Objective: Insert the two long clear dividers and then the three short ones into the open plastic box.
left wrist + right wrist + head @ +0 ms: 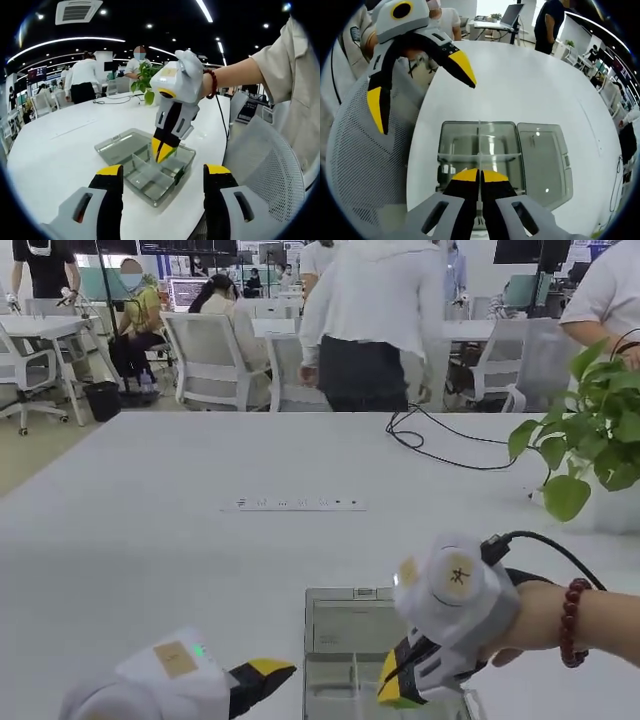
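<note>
The clear plastic box (312, 680) lies open at the table's near edge, its lid (350, 625) folded flat on the far side. My right gripper (480, 176) is shut on a thin clear divider (479, 142) that stands edge-on down the middle of the box base (442, 150). A crosswise divider (495, 157) is in the base too. In the left gripper view the right gripper (161, 152) points down into the box (150, 192). My left gripper (164, 172) hangs open just short of the box, holding nothing; in the head view it is at the lower left (262, 680).
A white power strip (293, 504) lies mid-table, and a black cable (440, 440) trails at the far right. A potted plant (590, 440) stands at the right edge. People and office chairs are beyond the table. A mesh chair (270, 165) is beside me.
</note>
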A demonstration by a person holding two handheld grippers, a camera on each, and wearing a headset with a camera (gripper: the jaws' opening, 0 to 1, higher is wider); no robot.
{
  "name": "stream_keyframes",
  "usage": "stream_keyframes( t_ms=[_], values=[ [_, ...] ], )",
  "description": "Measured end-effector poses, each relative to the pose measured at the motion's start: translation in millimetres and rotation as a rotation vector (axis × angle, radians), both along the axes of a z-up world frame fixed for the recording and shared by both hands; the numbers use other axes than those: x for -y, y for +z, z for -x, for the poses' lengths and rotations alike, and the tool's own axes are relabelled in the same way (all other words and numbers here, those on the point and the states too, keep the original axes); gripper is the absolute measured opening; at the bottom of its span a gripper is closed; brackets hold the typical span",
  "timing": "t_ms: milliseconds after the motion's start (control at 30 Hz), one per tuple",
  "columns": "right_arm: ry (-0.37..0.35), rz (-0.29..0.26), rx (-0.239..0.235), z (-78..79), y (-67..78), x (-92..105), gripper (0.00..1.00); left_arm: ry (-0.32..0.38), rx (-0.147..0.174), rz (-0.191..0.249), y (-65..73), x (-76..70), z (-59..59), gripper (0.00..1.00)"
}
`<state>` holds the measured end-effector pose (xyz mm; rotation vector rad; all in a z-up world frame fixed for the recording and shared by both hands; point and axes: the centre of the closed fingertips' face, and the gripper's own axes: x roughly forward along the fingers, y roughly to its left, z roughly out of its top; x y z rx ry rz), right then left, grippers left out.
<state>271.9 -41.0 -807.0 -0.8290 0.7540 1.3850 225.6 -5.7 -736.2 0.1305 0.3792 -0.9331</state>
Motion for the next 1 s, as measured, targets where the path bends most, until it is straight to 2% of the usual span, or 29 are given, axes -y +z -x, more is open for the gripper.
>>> stream_keyframes(
  t_ms=[367, 600, 1000],
  values=[
    [0.006, 0.101, -0.023, 0.0, -24.4, 1.0, 0.02, 0.002, 0.001, -0.017, -1.0, -1.3, 1.5, 0.65],
    [0.029, 0.134, -0.017, 1.3, -24.1, 2.7, 0.02, 0.006, 0.005, -0.023, -1.4, -1.8, 1.2, 0.64],
    [-0.009, 0.120, -0.013, -0.5, -25.9, 3.7, 0.05, 0.024, 0.013, -0.023, 0.6, -3.7, -0.6, 0.67]
  ],
)
